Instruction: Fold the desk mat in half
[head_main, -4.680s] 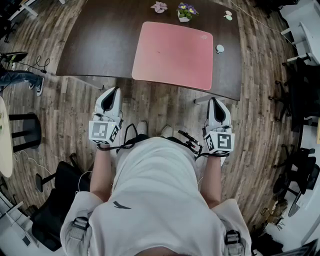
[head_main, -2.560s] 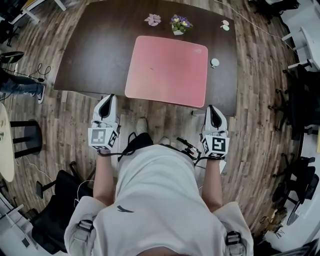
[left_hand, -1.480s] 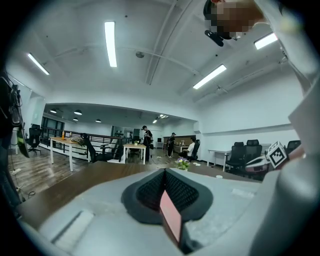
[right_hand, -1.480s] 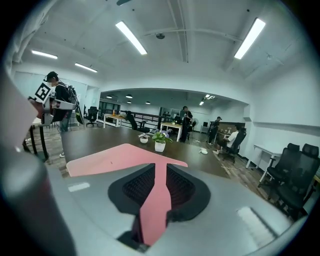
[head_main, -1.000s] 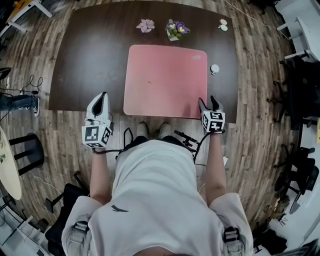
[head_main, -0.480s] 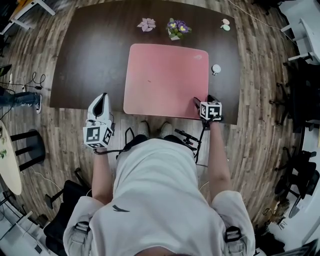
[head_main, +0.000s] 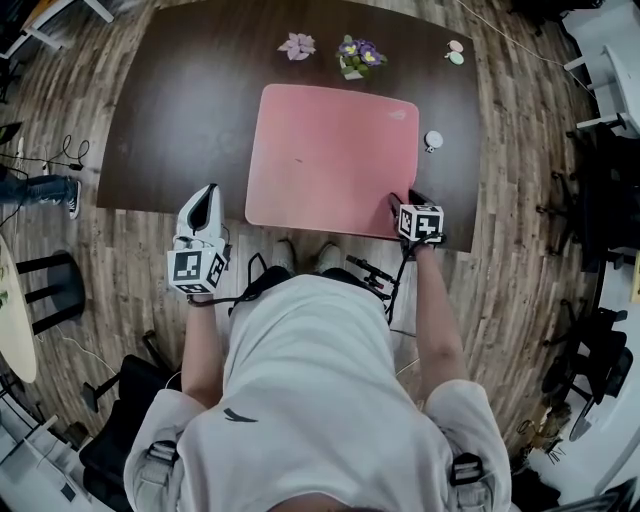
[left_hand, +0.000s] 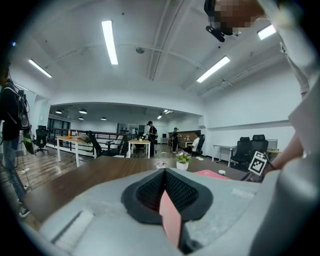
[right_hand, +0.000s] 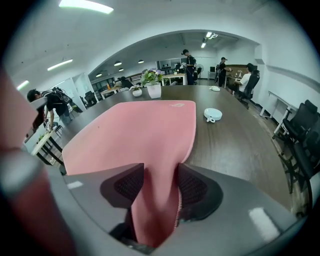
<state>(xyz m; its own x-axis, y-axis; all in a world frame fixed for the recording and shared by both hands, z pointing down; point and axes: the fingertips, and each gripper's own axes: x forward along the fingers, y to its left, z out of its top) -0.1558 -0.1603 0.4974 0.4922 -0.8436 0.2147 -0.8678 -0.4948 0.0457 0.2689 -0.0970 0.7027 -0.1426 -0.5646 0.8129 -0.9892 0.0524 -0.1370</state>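
Note:
A pink desk mat (head_main: 330, 160) lies flat on the dark brown table (head_main: 180, 130). My right gripper (head_main: 403, 200) is at the mat's near right corner. In the right gripper view the mat (right_hand: 135, 130) bunches up between the two pads of the right gripper (right_hand: 160, 187), whose jaws are closing and touch it on both sides. My left gripper (head_main: 207, 192) hovers at the table's near edge, left of the mat and apart from it. In the left gripper view the left gripper (left_hand: 164, 172) has its pads together, and the mat (left_hand: 215, 173) shows far off to the right.
A potted flower (head_main: 355, 55) and a pink paper flower (head_main: 297, 45) stand beyond the mat's far edge. A small white round object (head_main: 433, 140) lies just right of the mat. Office chairs (head_main: 600, 200) stand to the right on the wood floor.
The person has stepped up to the table. The right gripper has gone forward onto the mat's near right corner and taken it between its jaws. The left gripper stayed near the table's edge.

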